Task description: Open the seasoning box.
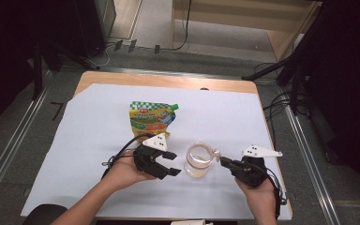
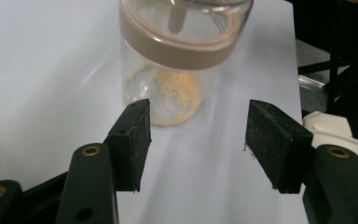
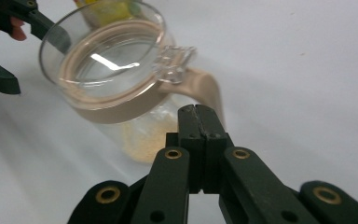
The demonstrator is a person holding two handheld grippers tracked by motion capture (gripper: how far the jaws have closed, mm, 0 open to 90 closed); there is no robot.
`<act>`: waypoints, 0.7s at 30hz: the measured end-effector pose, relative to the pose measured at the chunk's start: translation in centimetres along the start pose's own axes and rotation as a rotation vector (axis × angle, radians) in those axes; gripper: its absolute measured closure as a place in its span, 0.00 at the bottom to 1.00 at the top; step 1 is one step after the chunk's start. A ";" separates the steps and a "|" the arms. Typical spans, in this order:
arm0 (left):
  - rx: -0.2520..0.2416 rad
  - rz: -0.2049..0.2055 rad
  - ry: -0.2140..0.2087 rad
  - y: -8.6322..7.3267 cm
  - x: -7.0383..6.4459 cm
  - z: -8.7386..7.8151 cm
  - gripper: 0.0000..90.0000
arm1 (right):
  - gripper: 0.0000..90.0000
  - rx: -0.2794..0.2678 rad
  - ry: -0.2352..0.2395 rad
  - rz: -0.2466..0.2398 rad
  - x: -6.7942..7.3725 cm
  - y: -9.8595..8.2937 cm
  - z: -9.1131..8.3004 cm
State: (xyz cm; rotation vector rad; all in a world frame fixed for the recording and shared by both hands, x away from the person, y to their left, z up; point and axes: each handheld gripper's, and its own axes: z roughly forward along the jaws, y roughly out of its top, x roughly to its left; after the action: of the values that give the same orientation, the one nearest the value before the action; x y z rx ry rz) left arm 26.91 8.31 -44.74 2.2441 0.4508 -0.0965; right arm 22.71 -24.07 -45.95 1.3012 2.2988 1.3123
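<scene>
A clear glass jar (image 1: pixel 199 160) with a beige ring around its lid stands on the white sheet (image 1: pixel 89 140), near the front middle. Yellowish grains lie at the bottom of the jar (image 2: pixel 175 95). My left gripper (image 1: pixel 174 165) sits just left of it, open, its jaws (image 2: pixel 198 123) facing the jar with nothing between them. My right gripper (image 1: pixel 222 161) comes in from the right, and its tips are at the jar's clasp side. In the right gripper view its jaws (image 3: pixel 200 114) are pressed together in front of the jar's beige tab (image 3: pixel 205 88).
A green and yellow pouch (image 1: pixel 152 117) lies flat behind the left gripper; its yellow edge shows behind the jar (image 3: pixel 107 8). The wooden table edge (image 1: pixel 168 79) runs along the back. Cables and black stands (image 1: pixel 290 75) crowd the floor to the right.
</scene>
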 end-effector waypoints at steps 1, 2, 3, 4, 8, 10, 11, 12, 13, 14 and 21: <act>-0.009 -0.001 -0.004 0.2 0.1 0.1 0.47 | 1.00 -0.005 -0.007 -0.004 -0.3 0.1 -0.1; -0.007 -0.002 -0.004 0.4 0.2 0.2 0.47 | 1.00 -0.010 -0.013 0.000 -0.5 0.2 -0.2; -0.011 -0.005 -0.008 0.6 0.2 0.4 0.45 | 1.00 -0.014 -0.012 0.003 -0.9 0.4 -0.1; -0.014 -0.007 -0.017 0.9 0.3 0.6 0.42 | 1.00 -0.014 -0.008 0.012 -1.1 0.6 -0.1; -0.018 0.006 -0.046 1.5 0.6 1.4 0.27 | 1.00 -0.017 -0.007 -0.001 -1.9 1.4 0.5; -0.015 -0.016 -0.035 1.7 1.0 2.2 0.24 | 1.00 0.003 0.000 -0.014 -2.3 1.5 1.4; -0.015 -0.016 -0.035 1.7 1.0 2.2 0.24 | 1.00 0.003 0.000 -0.014 -2.3 1.5 1.4; -0.016 -0.022 -0.040 1.8 1.1 2.3 0.24 | 1.00 0.013 0.001 -0.014 -2.3 1.5 1.7; -0.020 -0.024 -0.043 1.9 1.2 2.5 0.24 | 1.00 0.014 0.005 -0.023 -2.0 1.4 2.0; -0.023 -0.019 -0.038 2.0 1.3 2.8 0.24 | 1.00 0.014 0.005 -0.023 -2.0 1.4 2.0; 0.005 0.022 -0.025 2.6 1.1 4.4 0.22 | 1.00 0.006 -0.020 -0.025 -1.6 1.5 2.0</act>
State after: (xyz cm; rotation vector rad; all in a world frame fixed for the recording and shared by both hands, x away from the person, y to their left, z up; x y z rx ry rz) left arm 29.19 3.84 -46.00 2.2499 0.4125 -0.1146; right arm 25.68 -23.76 -46.35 1.2778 2.2998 1.2796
